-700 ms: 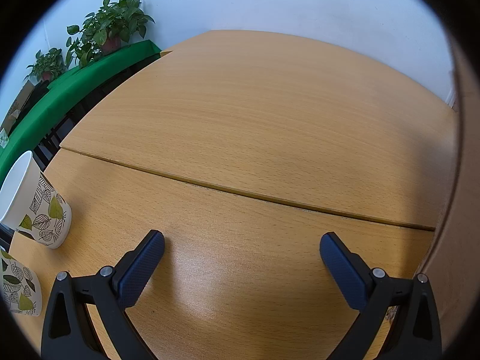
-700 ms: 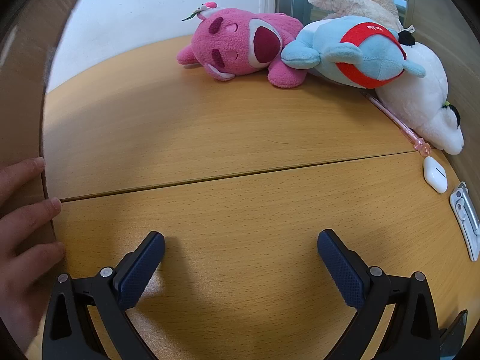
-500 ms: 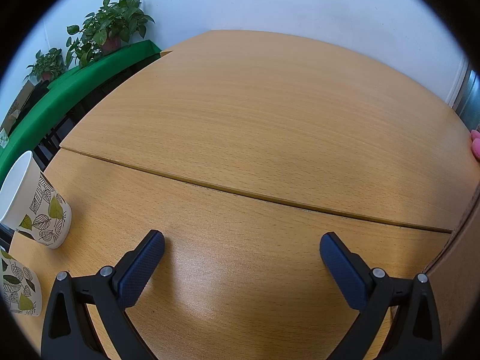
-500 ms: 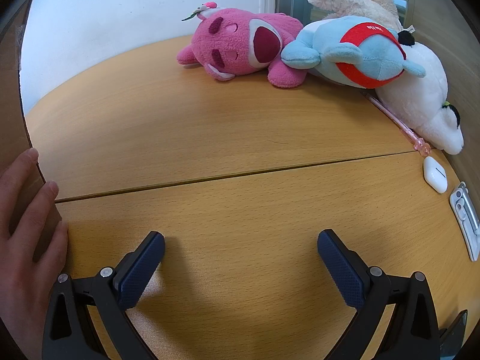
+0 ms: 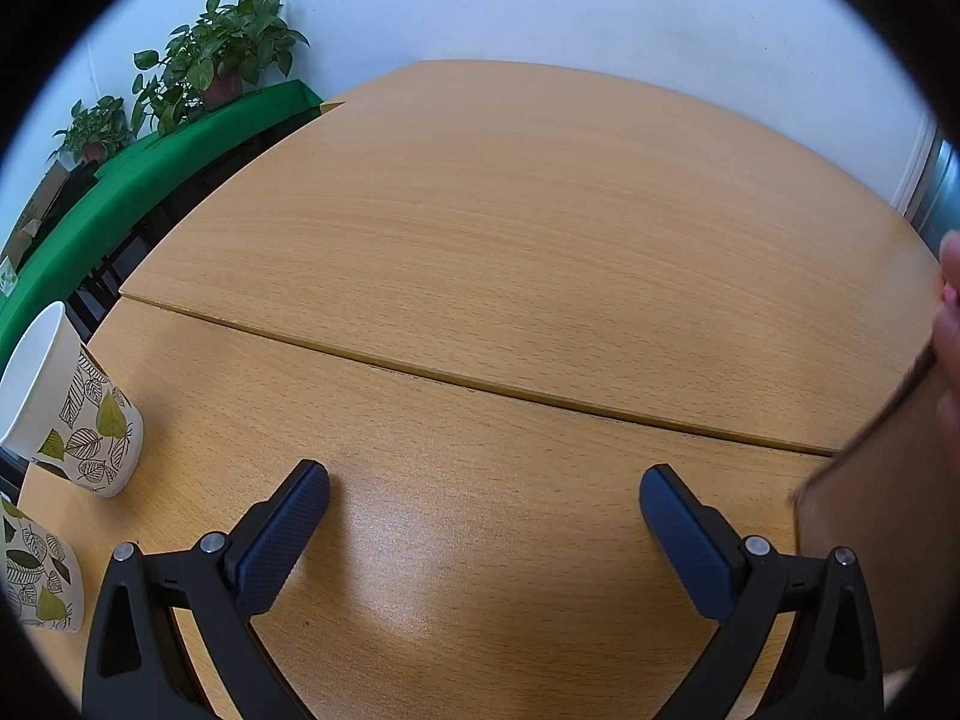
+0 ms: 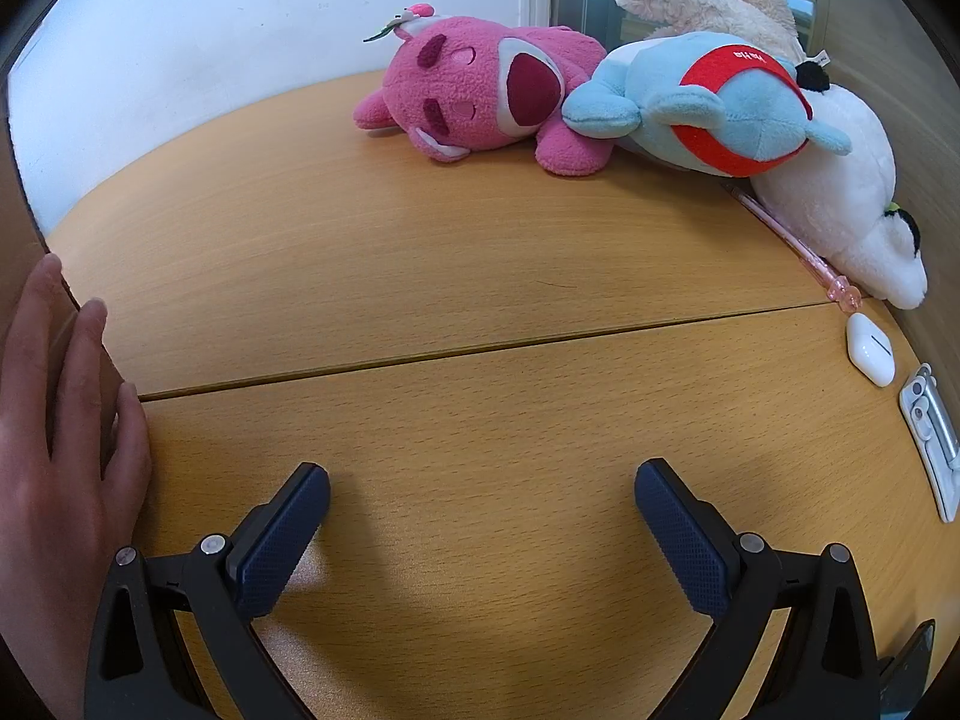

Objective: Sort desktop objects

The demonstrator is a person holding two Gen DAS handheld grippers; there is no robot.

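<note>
Pink plush bear (image 6: 480, 99) at 12 o'clock looks soft and light, so we'd pinch its belly; left gripper (image 5: 483, 525) and right gripper (image 6: 480, 519) gape wide, empty.

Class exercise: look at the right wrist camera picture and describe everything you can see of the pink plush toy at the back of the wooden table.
The pink plush toy looks like fuzzy fleece, with dark magenta eyebrow patches, a dark red nose on a pale snout, and a small flower on its head. It lies on its side at the far edge of the tan wooden table, near the white wall. Its rear presses against the light blue plush toy with a red band. No gripper touches it.
</note>
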